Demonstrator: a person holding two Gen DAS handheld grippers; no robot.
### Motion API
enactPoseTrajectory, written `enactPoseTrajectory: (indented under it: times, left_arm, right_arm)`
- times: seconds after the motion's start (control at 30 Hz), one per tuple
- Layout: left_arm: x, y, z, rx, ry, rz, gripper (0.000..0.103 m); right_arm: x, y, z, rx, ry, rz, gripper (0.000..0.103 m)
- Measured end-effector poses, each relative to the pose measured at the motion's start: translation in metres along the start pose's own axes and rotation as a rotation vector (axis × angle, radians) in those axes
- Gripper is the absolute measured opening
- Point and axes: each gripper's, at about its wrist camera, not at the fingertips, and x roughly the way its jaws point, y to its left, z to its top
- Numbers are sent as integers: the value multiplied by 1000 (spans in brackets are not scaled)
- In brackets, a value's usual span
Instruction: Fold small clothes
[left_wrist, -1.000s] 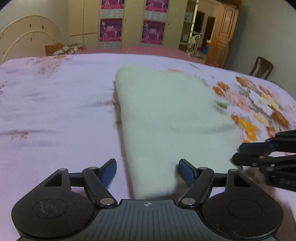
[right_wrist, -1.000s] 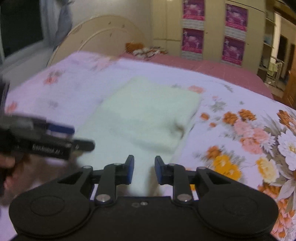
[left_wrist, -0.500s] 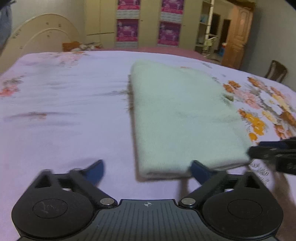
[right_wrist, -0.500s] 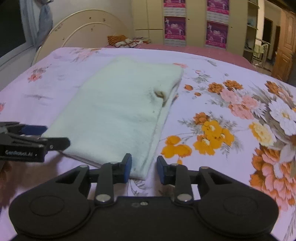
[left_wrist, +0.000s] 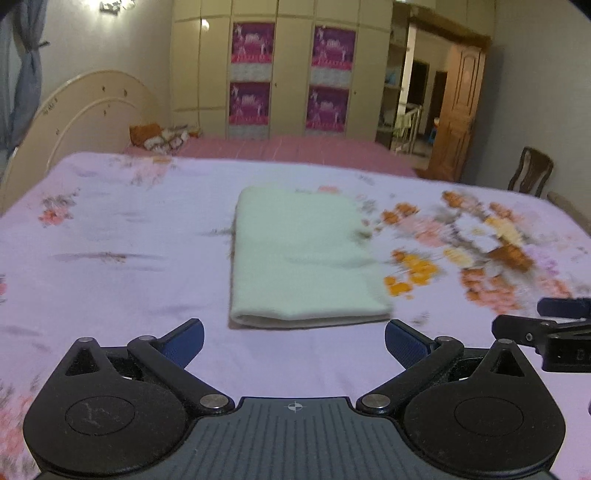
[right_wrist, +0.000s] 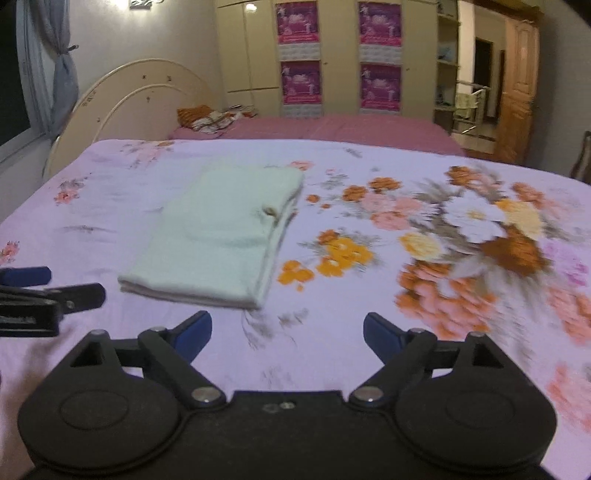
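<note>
A pale green garment (left_wrist: 303, 258) lies folded into a flat rectangle on the lilac flowered bedsheet (left_wrist: 129, 229). My left gripper (left_wrist: 293, 341) is open wide just short of the garment's near edge, nothing between its fingers. In the right wrist view the same folded garment (right_wrist: 218, 236) sits ahead and to the left. My right gripper (right_wrist: 286, 332) is opening its jaws over bare sheet with nothing between them. Each gripper shows at the edge of the other's view: the right gripper (left_wrist: 546, 321) at far right, the left gripper (right_wrist: 44, 288) at far left.
The bed fills both views, with a large flower print (right_wrist: 472, 229) on its right half. A cream headboard (left_wrist: 77, 122) stands at the left, a second pink bed (left_wrist: 295, 151) behind, wardrobes (left_wrist: 291, 70) beyond, a wooden door (left_wrist: 458, 114) and chair (left_wrist: 530, 175) at right.
Both grippers have let go of the garment, opened and drawn back and up from it. The garment now lies flat, farther away in both views.
</note>
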Motion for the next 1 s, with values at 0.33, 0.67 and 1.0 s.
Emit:
enactPoseTrajectory:
  times: [0.33, 0.67, 1.0]
  left_arm:
    - [-130, -23, -22, 47, -129, 2, 103]
    - [-201, -30, -44, 33, -196, -15, 103]
    - [-217, -35, -38, 36, -246, -22, 103]
  right_arm:
    - [-129, 2, -28, 30, -133, -5, 90]
    - [-188, 24, -42, 2, -216, 28, 91]
    - [-205, 30, -40, -14, -261, 32, 91]
